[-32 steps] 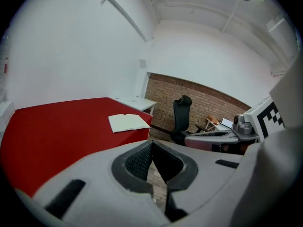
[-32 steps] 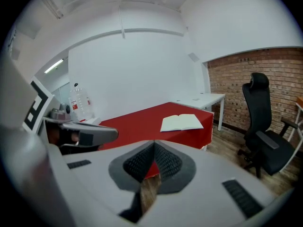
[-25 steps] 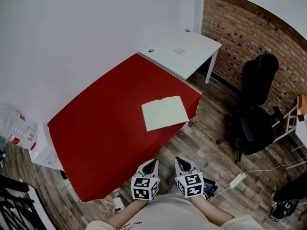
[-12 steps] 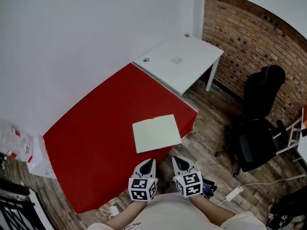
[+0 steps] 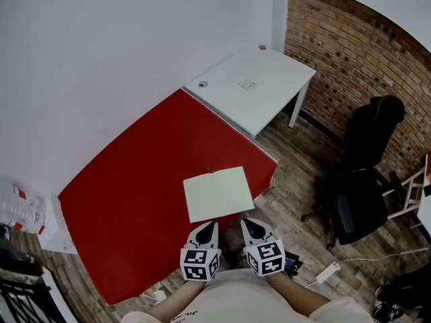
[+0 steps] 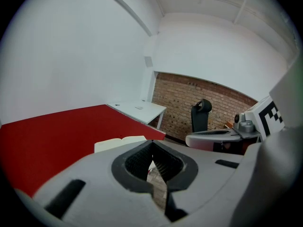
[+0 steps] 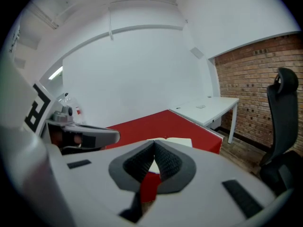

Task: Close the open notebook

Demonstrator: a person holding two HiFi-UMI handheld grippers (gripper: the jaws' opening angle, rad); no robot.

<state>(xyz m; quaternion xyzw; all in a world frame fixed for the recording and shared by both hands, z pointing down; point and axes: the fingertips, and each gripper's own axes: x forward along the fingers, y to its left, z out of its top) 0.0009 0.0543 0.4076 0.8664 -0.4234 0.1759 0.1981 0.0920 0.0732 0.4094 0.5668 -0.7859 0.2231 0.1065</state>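
Note:
An open notebook (image 5: 218, 193) with pale blank pages lies flat on the red table (image 5: 135, 200), close to its near right corner. The same notebook (image 6: 118, 143) shows ahead of the left jaws, and the notebook (image 7: 177, 141) peeks over the right jaws. My left gripper (image 5: 209, 225) and right gripper (image 5: 247, 222) hover side by side just short of the table's near edge, pointing at the notebook. Both are shut with nothing between their tips. Neither touches the notebook.
A white desk (image 5: 252, 86) adjoins the red table at the far right. A black office chair (image 5: 363, 173) stands on the wooden floor by the brick wall (image 5: 350, 66). A white adapter with cable (image 5: 328, 272) lies on the floor at the right.
The whole view has shifted: the table and notebook now sit nearer and lower in the head view, closer to both grippers. The grippers stay shut and side by side.

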